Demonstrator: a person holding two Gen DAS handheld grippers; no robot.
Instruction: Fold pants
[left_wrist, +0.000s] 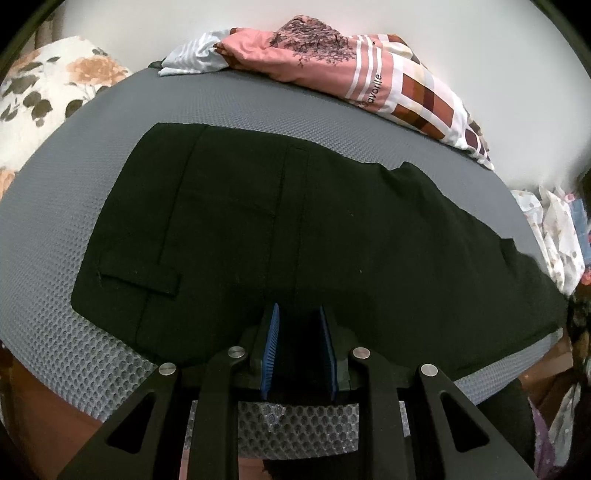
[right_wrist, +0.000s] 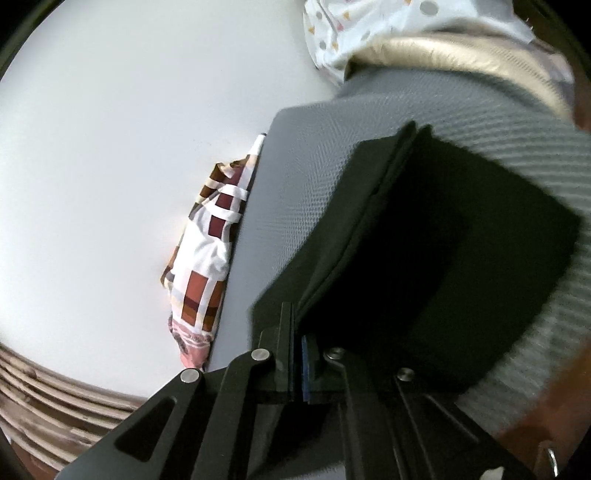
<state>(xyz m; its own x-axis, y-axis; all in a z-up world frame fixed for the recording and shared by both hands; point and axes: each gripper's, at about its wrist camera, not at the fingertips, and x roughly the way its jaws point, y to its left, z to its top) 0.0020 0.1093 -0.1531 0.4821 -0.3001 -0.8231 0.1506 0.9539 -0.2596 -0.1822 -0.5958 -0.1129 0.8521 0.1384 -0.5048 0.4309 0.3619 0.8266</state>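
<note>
Black pants (left_wrist: 295, 229) lie flat on a grey mesh mat (left_wrist: 55, 229), the waist and a back pocket to the left and the legs running off to the right. My left gripper (left_wrist: 298, 308) is over their near edge. Its blue pads (left_wrist: 272, 339) stand a narrow gap apart with black cloth behind the gap, and whether they pinch it does not show. In the right wrist view my right gripper (right_wrist: 295, 314) has its jaws together on a corner of the stitched leg hem (right_wrist: 369, 206). The pants (right_wrist: 443, 258) spread away from it, blurred.
A pink and checked folded cloth (left_wrist: 369, 74) and a striped cloth (left_wrist: 195, 55) lie along the mat's far edge, against a white wall. A floral cushion (left_wrist: 48, 96) sits far left. Patterned fabrics (left_wrist: 554, 229) pile up at the right. A gold cushion (right_wrist: 461, 55) lies beyond the mat (right_wrist: 295, 192).
</note>
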